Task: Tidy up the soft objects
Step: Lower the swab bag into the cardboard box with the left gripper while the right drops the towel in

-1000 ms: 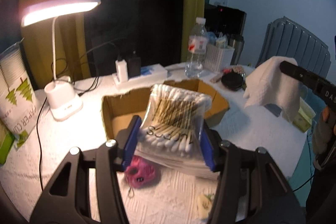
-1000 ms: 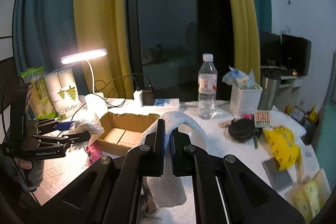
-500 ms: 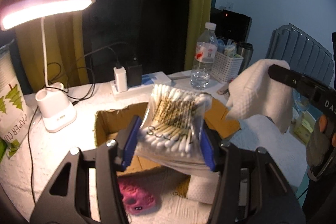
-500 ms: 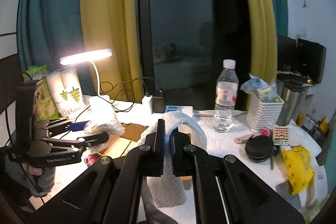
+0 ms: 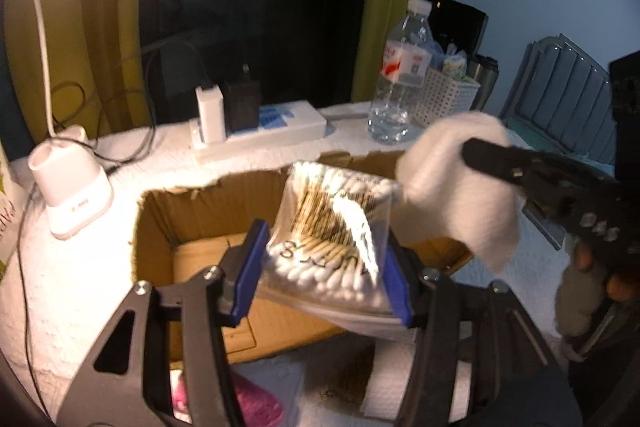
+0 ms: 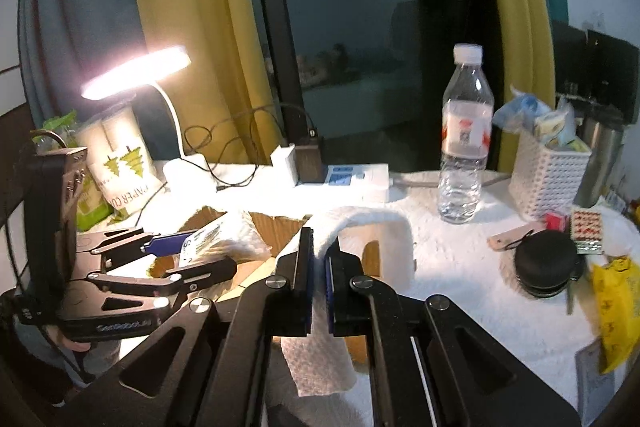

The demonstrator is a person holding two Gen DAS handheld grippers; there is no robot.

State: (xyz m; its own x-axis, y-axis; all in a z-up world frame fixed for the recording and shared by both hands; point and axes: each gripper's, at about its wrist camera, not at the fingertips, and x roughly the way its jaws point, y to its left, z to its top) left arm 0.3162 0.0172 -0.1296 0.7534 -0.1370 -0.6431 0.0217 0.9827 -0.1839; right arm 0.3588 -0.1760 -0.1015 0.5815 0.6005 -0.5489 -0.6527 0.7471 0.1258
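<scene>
The bag of cotton swabs (image 5: 334, 227) hangs above the open cardboard box (image 5: 192, 211), clamped between the blue pads of the left gripper (image 5: 326, 269), which grips it by its lower end so the bag tilts up and away over the box's inside. In the right wrist view the same bag (image 6: 216, 235) shows over the box's left part, held by the left gripper (image 6: 188, 253). The white paper towel (image 6: 360, 227) is pinched in the tightly closed right gripper (image 6: 318, 277); it arches over the fingertips and drapes down on both sides, above the box's right edge (image 6: 280, 223). From the left wrist the towel (image 5: 460, 187) hangs just right of the swab bag, over the box's right corner, with the right gripper (image 5: 472, 151) reaching in from the right.

Behind the box sit a white power strip (image 5: 260, 135) with plugged-in chargers, a water bottle (image 6: 464, 135) and a white basket (image 6: 548, 175). Left of the box stands a lit desk lamp (image 5: 68, 183). A pink object (image 5: 248, 403) lies in front of the box, partly hidden. A black round case (image 6: 546, 267) lies right of the box.
</scene>
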